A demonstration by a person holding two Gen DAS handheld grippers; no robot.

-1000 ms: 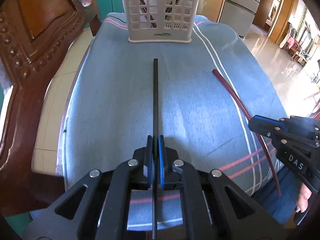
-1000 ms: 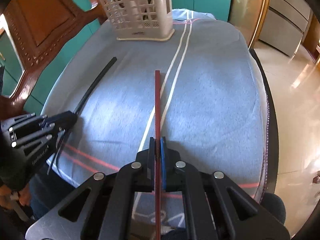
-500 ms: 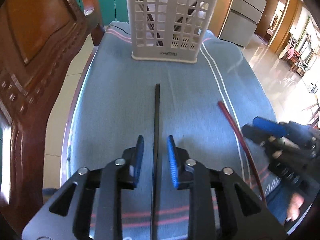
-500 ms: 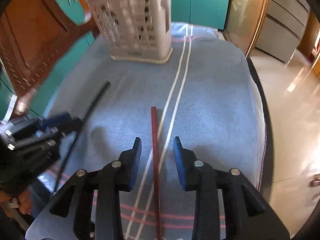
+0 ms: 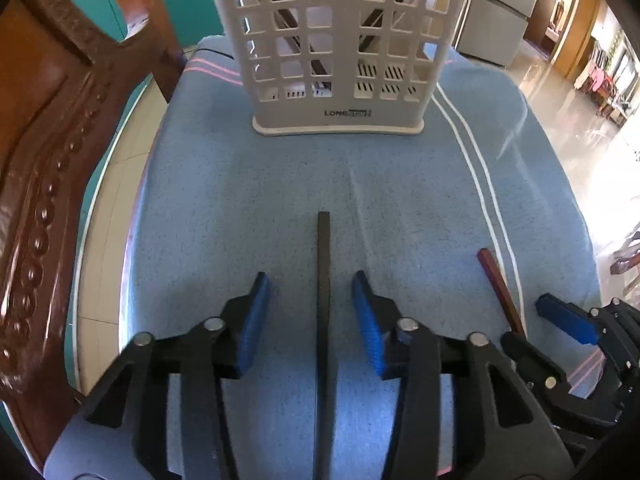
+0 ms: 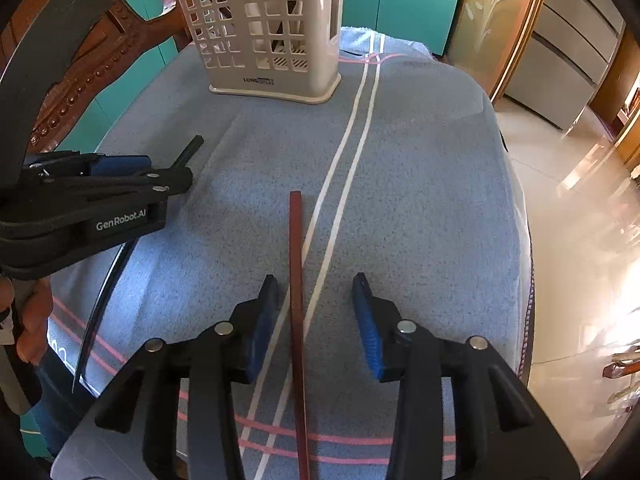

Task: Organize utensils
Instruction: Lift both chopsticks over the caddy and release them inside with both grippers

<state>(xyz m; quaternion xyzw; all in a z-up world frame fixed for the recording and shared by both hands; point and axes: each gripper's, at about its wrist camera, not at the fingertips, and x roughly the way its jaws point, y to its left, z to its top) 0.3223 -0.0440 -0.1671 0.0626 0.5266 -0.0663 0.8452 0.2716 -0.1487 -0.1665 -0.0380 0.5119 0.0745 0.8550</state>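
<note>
From the left wrist view, the left gripper point(image 5: 312, 312) is seen with its fingers point(image 5: 252, 320) apart and opening wider. The black stick point(image 5: 323, 300) lies flat on the blue cloth of the surface point(image 5: 240, 200), right in the gap between the two fingers, and neither blue pad is touching it. Its far tip points to 12 o'clock, toward the white basket point(image 5: 340, 60), which stands well apart from the tip. Some sticks can already be seen leaning inside the basket. If the fingers are closed too high, the thin stick could be missed, because it lies so flat. If only one pad is pushed against it, the stick could be rolled or turned sideways. The right gripper point(image 5: 568, 320) shows at 3 o'clock, so the two could be bumped together.

From the right wrist view, the right gripper point(image 6: 316, 312) is also seen with its fingers point(image 6: 266, 320) apart and opening. The red stick point(image 6: 296, 280) lies on the cloth between them, closer to the left pad, and seems not to be touched. Its tip points to 12 o'clock, and the basket point(image 6: 264, 28) stands at about 11 o'clock. Because the stick is off to one side, it could be knocked crooked when the fingers are closed. The left gripper point(image 6: 120, 176) shows at 9 o'clock.
</note>
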